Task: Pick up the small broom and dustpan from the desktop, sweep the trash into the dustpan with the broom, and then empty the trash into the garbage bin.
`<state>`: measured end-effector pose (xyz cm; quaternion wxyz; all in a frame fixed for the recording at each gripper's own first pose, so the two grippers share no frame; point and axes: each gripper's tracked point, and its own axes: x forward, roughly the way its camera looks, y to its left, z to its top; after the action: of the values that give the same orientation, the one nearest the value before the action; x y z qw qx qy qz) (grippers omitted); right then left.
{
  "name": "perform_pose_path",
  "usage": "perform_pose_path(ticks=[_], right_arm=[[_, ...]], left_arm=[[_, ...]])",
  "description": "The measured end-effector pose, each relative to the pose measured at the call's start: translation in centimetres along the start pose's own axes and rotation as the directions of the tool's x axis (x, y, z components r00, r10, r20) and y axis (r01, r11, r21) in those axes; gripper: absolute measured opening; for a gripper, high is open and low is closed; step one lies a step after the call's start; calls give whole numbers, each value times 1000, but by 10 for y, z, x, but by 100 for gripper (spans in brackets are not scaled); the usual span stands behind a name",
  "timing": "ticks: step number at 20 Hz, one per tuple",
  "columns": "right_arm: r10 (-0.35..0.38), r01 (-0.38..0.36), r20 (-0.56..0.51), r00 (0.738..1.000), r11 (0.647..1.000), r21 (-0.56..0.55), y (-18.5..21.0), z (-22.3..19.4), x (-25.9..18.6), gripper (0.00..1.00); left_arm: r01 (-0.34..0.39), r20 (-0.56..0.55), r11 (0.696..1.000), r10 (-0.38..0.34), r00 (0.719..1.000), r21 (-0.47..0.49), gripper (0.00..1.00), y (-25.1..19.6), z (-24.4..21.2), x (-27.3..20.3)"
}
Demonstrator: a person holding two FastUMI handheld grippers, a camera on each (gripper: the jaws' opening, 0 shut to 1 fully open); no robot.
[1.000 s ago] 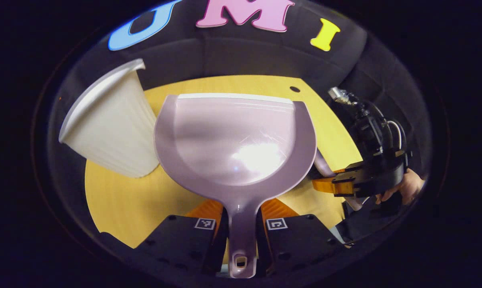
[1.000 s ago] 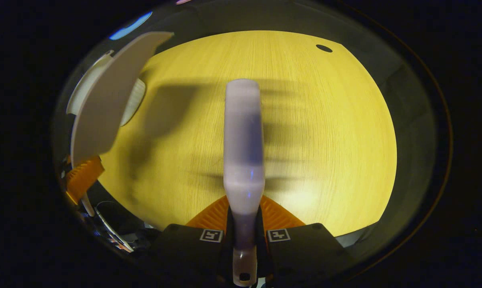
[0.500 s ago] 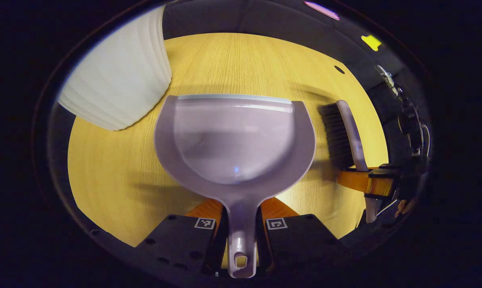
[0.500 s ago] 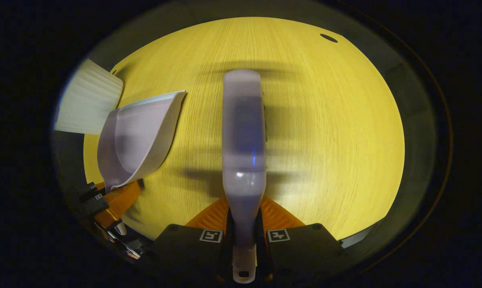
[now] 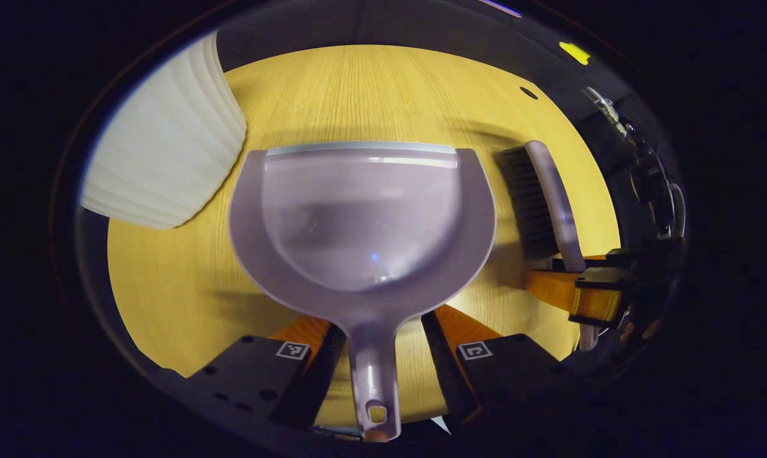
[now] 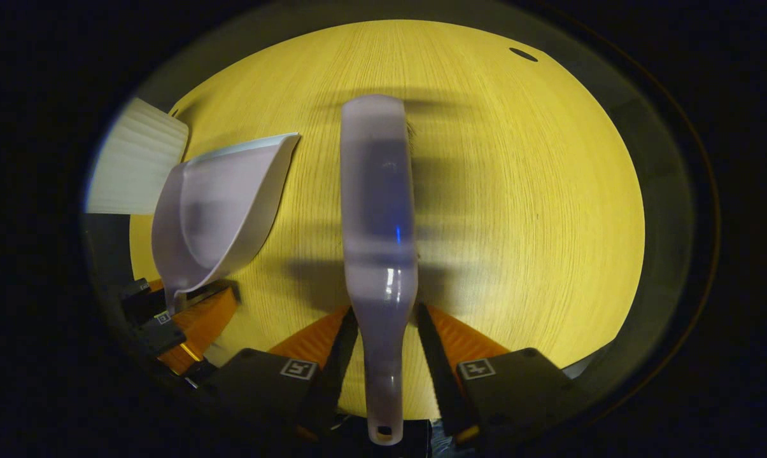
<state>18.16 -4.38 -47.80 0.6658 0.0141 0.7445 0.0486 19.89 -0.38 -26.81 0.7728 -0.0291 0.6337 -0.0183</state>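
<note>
Left gripper [image 5: 378,346]: I see my fingers spread wide, clear of the dustpan [image 5: 361,222] handle lying between them on the desktop [image 5: 167,286]
Right gripper [image 6: 383,346]: fingers parted, gaps either side of the broom [image 6: 378,210] handle
Broom: bristles hidden under its back in the right gripper view
Garbage bin [image 5: 160,152]: white, ribbed, rim cut off, just left of the dustpan
Trash: I can't make any out

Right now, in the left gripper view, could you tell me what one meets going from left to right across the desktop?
White ribbed garbage bin → dustpan → broom → right gripper.
</note>
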Motion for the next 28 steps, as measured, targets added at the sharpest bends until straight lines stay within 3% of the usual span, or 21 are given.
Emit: perform_pose_path(ticks=[1, 2, 4, 5, 6, 8, 9, 10, 11, 12, 13, 14, 15, 16, 19, 20, 23, 24, 25, 26, 28], right_arm=[[-2, 2, 14, 1000, 1000, -2, -1, 1, -3, 71], [5, -5, 36, 999, 1000, 2, 0, 4, -9, 100], [6, -10, 117, 993, 999, 32, -1, 14, -23, 100], [9, -14, 162, 987, 1000, 28, -2, 18, -34, 93], [9, -12, 210, 978, 1000, 12, -4, 21, -48, 100], [27, -15, 317, 948, 999, -42, -3, 25, -80, 100], [40, -16, 362, 931, 997, -69, -3, 21, -98, 92], [54, -17, 411, 910, 996, -93, 0, 15, -116, 100], [71, -24, 462, 884, 994, -108, 3, 9, -132, 100], [88, -34, 512, 854, 993, -114, 8, 0, -150, 92], [109, -55, 559, 822, 992, -113, 14, -10, -169, 92], [130, -75, 614, 779, 991, -114, 17, -19, -191, 92], [129, -71, 675, 726, 991, -113, 20, -27, -213, 100], [128, -59, 740, 660, 991, -118, 24, -32, -237, 100], [98, 13, 892, 441, 993, -116, 37, -47, -302, 99], [101, 16, 930, 354, 993, -114, 47, -51, -328, 99], [98, 23, 986, 135, 995, -102, 59, -58, -384, 99], [97, 26, 992, 79, 995, -100, 62, -59, -398, 99], [106, 31, 994, 38, 994, -107, 69, -65, -408, 98], [117, 37, 993, 16, 992, -118, 72, -74, -416, 98], [119, 46, 993, 1, 992, -119, 70, -85, -420, 98]], left_arm=[[-16, 8, 1000, 16, 1000, -2, 74, 1, 2, 0], [-21, 15, 1000, 21, 1000, -3, 83, 1, 1, -2], [-11, 26, 1000, 11, 1000, -12, 83, -6, -6, -17], [-2, 43, 1000, 3, 999, -18, 83, -10, -9, -28], [-4, 73, 1000, 6, 997, -30, 82, -12, -12, -39], [-12, 151, 999, 20, 988, -50, 83, -16, -20, -75], [-9, 198, 998, 21, 980, -59, 82, -18, -24, -93], [4, 253, 997, 14, 967, -71, 82, -21, -30, -115], [28, 315, 997, -3, 949, -73, 82, -27, -35, -136], [49, 388, 997, -19, 922, -67, 83, -35, -41, -158], [48, 475, 997, -13, 880, -60, 83, -34, -45, -182], [26, 561, 999, 5, 828, -47, 82, -31, -50, -203], [-11, 636, 999, 34, 771, -40, 83, -24, -55, -223], [-46, 701, 998, 58, 711, -35, 83, -16, -57, -241], [-83, 838, 997, 53, 543, -10, 82, -7, -70, -290], [-80, 868, 997, 38, 494, 1, 82, -5, -75, -302], [-67, 916, 998, 33, 399, -7, 82, -3, -79, -315], [-52, 924, 999, 21, 381, -1, 82, -6, -81, -322], [-40, 925, 999, 18, 378, -3, 82, -5, -86, -327], [-35, 926, 999, 9, 377, 4, 82, -4, -87, -328], [-57, 935, 998, 15, 355, 6, 82, -3, -87, -332]])
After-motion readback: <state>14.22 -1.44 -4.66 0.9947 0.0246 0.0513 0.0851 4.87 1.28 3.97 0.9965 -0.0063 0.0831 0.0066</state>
